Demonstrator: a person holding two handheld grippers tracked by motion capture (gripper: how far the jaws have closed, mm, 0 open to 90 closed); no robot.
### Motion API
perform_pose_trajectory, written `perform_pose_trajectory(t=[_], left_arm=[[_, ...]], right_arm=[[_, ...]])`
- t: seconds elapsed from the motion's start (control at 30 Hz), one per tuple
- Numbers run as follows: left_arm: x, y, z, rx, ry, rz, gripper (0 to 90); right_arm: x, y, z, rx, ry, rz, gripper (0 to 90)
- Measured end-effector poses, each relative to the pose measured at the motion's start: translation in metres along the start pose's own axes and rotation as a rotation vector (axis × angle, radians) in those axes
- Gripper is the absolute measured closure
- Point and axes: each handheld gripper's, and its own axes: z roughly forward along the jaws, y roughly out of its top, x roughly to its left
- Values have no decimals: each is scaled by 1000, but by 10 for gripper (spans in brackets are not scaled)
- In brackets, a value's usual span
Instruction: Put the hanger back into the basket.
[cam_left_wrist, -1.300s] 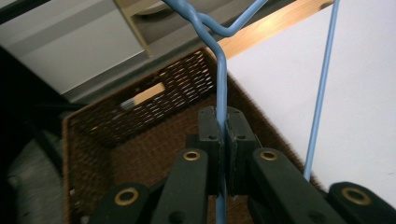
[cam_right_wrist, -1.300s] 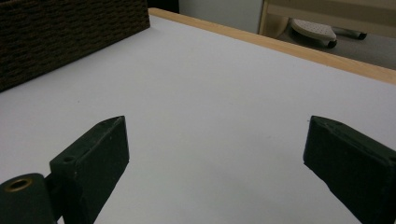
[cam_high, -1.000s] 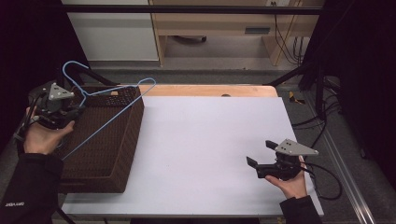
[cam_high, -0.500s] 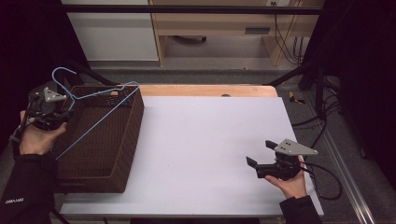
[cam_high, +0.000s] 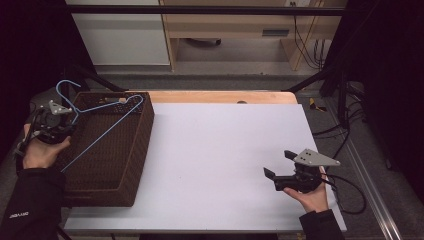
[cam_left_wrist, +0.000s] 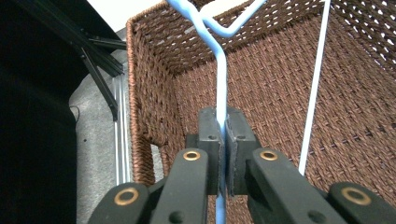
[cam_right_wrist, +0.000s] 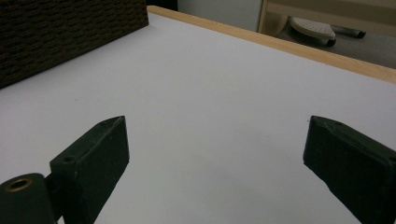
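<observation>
Left gripper (cam_high: 59, 131) is clamped tight on the neck of a blue wire hanger (cam_high: 102, 125), and in the left gripper view you can see the wire pinched right between the two pads (cam_left_wrist: 208, 135), running straight up out of them. That hanger sits tilted over the brown wicker basket (cam_high: 131, 185), hook poking up past the basket's far left corner, far end up near the back rim, long bottom wire slanting down across the inside. Can't tell if any part of it touches the weave. Basket is at the left end of the white table (cam_high: 220, 155). Right gripper (cam_high: 278, 165) is well away at the near right, jaws spread wide with nothing between them, just bare tabletop in its own view.
</observation>
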Motion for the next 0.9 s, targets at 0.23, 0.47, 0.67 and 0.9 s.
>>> perform_pose_trajectory(t=[0.23,0.47,0.67,0.9], left_arm=[[-13,-12,19,41,-7,12,870],[-19,-24,31,74,-25,-12,869],[-22,-31,41,129,-45,-12,865],[-18,-29,29,79,-71,-60,741]], right_arm=[[1,0,1,4,1,0,73],[1,0,1,3,-1,2,72],[1,0,1,3,0,5,73],[0,0,1,-1,-1,4,72]])
